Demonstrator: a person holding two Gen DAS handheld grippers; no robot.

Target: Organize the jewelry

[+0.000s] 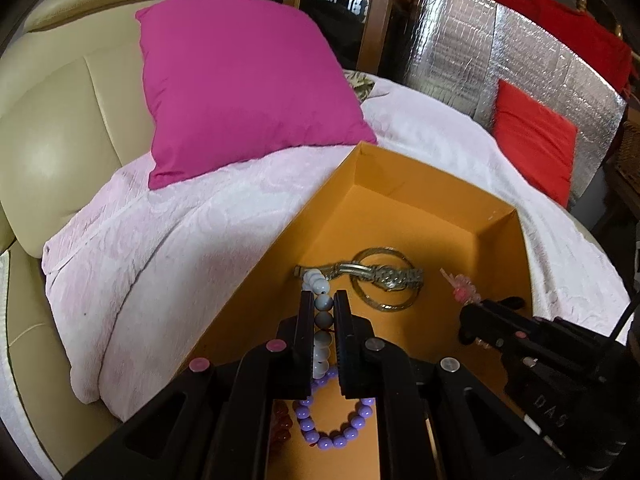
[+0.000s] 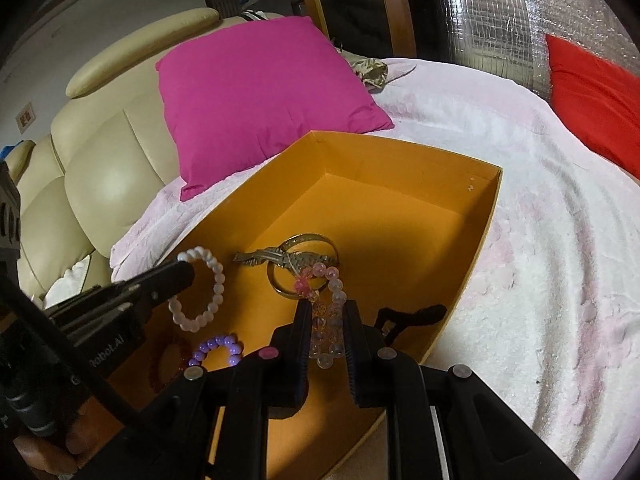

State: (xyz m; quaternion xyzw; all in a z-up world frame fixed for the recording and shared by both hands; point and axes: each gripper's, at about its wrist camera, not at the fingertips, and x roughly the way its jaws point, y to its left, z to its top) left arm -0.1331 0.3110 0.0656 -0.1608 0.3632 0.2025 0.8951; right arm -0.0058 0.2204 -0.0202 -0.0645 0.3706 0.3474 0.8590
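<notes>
Over the orange box (image 1: 404,208), the left gripper (image 1: 324,312) has its fingers clamped on a white bead bracelet (image 1: 323,304), limp and light. From the right, the right gripper (image 2: 328,320) pinches a pink bracelet (image 2: 330,320) above the box; smooth beads may slip, so grip across them.

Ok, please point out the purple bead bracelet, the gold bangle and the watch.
purple bead bracelet (image 1: 332,436): left wrist view, lower beads.
gold bangle (image 1: 380,305): left wrist view, near rim.
watch (image 1: 390,278): left wrist view, the case.
</notes>
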